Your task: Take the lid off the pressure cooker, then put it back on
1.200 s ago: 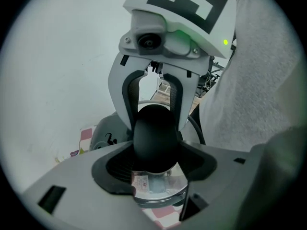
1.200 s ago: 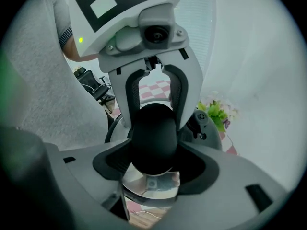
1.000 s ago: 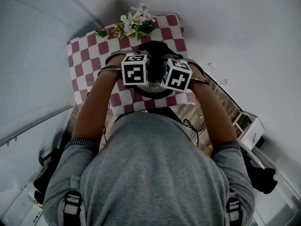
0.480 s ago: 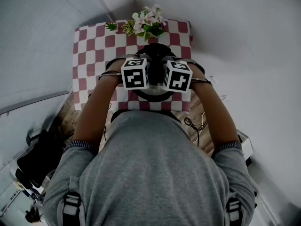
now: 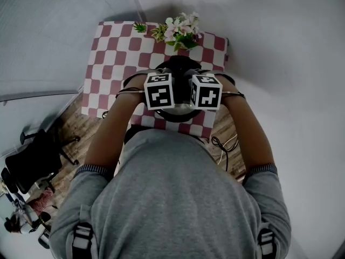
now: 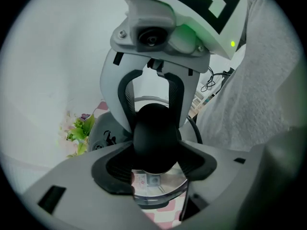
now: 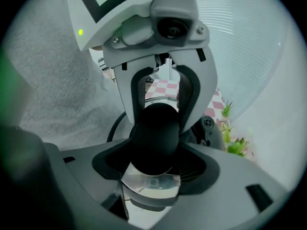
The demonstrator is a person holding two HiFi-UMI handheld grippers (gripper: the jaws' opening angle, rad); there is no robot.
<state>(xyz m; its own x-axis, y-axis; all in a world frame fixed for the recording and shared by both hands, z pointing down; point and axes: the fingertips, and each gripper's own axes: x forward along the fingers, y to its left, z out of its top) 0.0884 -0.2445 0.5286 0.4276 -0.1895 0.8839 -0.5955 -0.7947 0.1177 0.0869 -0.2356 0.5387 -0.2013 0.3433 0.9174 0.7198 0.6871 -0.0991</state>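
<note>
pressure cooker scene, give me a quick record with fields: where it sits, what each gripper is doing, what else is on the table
cooker: pressure cooker on the checked tablecloth, right under both grippers
left gripper: left gripper shut on the black handle
right gripper: right gripper shut on the same black handle, from the opposite side
also on table: flowers at the far edge, behind the cooker
</note>
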